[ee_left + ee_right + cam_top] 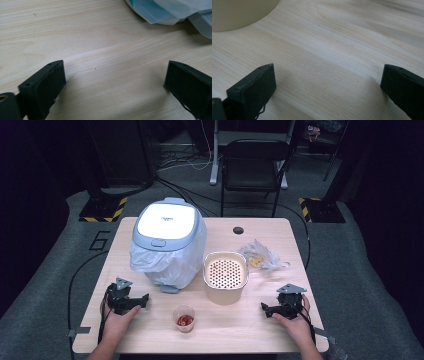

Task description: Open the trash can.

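Small cup (pixel 184 318) between both hand-held grippers, left (pixel 145 299), right (pixel 264 308), jaws wide, empty

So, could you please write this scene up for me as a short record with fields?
surface: wooden table
left gripper: open, nothing between its jaws, resting on the table near the bin
right gripper: open, nothing between its jaws, resting on the table right of the beige container
bin: white lid shut, plastic liner hanging over its sides
beige container: perforated insert on top, centre of table
small cup: clear, red contents, front centre
plastic bag: crumpled, behind the container to its right
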A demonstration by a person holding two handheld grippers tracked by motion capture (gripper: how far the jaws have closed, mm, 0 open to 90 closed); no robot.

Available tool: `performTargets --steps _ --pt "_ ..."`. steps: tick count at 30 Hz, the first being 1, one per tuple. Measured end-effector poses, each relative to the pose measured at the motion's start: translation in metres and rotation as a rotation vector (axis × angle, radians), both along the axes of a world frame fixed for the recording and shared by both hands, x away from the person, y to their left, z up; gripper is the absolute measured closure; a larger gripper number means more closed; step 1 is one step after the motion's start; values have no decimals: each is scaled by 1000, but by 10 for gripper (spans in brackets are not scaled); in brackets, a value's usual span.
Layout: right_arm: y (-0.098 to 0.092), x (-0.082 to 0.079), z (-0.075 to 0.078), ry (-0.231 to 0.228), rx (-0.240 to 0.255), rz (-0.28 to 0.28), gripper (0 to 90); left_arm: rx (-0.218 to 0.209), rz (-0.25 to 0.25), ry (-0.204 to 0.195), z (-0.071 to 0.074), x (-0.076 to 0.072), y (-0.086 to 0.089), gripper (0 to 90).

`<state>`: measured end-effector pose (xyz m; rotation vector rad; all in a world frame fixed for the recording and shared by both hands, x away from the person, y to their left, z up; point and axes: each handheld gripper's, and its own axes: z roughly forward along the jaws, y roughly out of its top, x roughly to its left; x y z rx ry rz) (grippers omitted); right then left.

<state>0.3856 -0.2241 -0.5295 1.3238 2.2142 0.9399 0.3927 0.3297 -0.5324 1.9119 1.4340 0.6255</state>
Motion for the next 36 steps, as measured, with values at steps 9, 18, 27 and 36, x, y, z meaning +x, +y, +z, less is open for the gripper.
performTargets --steps 9,18,27,36 --pt "0 -1 0 4 3 -4 0 -1 -2 -8 1 -4 -1 90" --pt "1 -2 0 4 2 -16 0 -6 -12 -7 1 -6 -1 103" --pt "2 -3 0 5 -3 15 0 -5 -6 -8 1 -6 -2 100" --pt "6 -9 12 37 10 99 337 -14 -23 -11 1 -7 -2 148"
